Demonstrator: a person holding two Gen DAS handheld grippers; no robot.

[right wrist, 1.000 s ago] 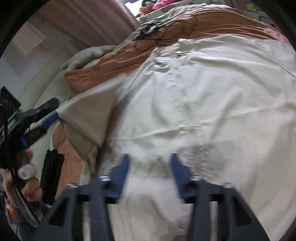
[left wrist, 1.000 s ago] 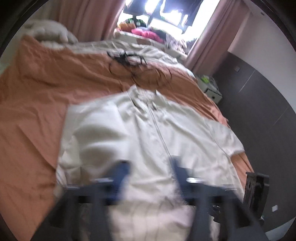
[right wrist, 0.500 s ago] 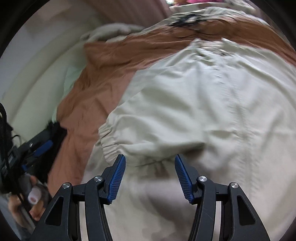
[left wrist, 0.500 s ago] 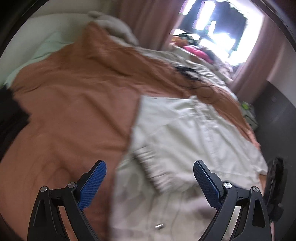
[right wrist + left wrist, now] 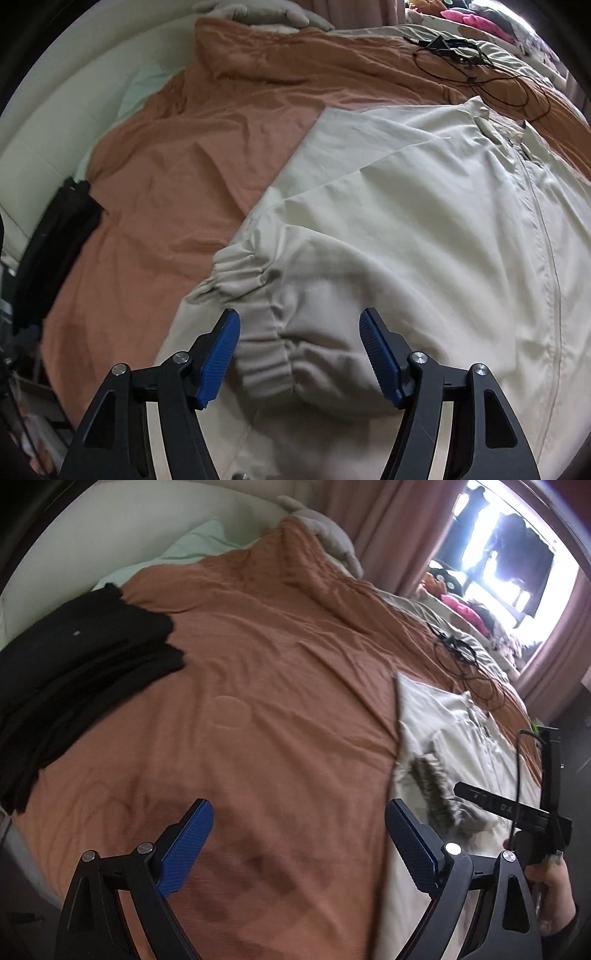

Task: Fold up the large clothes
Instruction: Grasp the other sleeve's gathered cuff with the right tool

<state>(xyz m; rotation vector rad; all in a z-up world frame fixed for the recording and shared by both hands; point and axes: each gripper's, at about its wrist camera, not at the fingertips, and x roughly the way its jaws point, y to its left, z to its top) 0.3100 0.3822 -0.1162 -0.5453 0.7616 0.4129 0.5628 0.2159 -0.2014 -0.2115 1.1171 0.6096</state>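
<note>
Right gripper (image 5: 299, 354): jaws apart and just been widening, poised over the gathered cuff (image 5: 258, 354) of the sleeve folded onto the cream jacket (image 5: 424, 229); the cuff lies between the blue pads, which do not press it. Left gripper (image 5: 299, 845): jaws wide, nothing between them, over bare bedspread (image 5: 258, 701) just beside the jacket's left edge.

The jacket lies zip-up on the bed's near right part, its collar toward the far side, where a black cable (image 5: 480, 70) sits on the bedspread. A stack of black clothes (image 5: 74, 672) occupies the left edge.

Risks, as judged: the folded sleeve may slide off the slick fabric once released; a pad may snag the elastic cuff and drag the fold open; the next fold may come out uneven if only one side is gripped.

Containers: none in view.
</note>
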